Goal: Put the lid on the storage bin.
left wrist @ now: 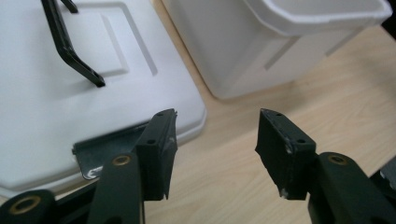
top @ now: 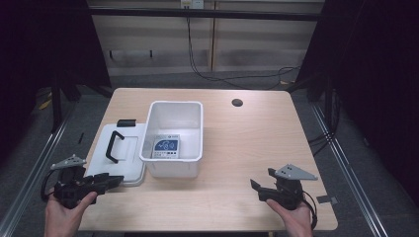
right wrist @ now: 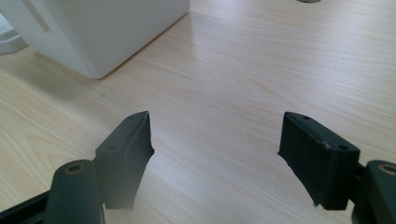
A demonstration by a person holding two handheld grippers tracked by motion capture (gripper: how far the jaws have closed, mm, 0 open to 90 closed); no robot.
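Hands sit low in the high view. The left claw (top: pixel 114 180), jaws apart and holding nothing, hangs at the near corner of the flat white plastic lid with a black handle (top: pixel 126 150), lying left of centre on the pale wooden counter (top: pixel 247 148). Best approach, I judge: slide one jaw under the lid's rim, squeeze squarely, lift level. The right claw (top: pixel 256 187), also apart and empty, waits lower right. Beside the lid, the open white plastic bin (top: pixel 190 111) holds a blue-and-white printed packet (top: pixel 166 147).
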